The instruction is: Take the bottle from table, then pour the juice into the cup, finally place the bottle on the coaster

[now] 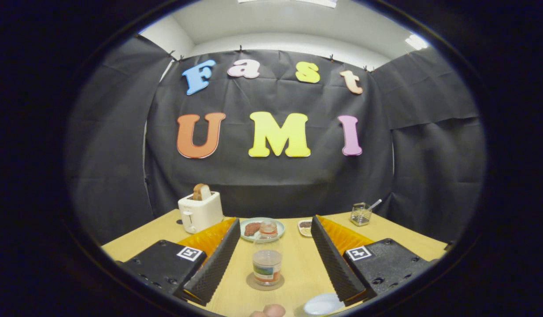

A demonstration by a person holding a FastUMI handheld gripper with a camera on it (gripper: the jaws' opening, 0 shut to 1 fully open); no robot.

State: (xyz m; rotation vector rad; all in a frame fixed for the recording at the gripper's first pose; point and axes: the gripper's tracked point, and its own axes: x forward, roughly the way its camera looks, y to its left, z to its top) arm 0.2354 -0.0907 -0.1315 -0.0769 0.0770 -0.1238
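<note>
Between the wide-apart fingers of the gripper, untouched: bottle upright on its coaster, probably set down after pouring; cup close by the right finger

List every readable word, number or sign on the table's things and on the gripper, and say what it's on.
No text can be quoted.
The bottle: a coloured label, too blurred to read.
The gripper, open with the bottle between its fingers: square black-and-white markers, patterns without words.
The toaster: no text visible.
</note>
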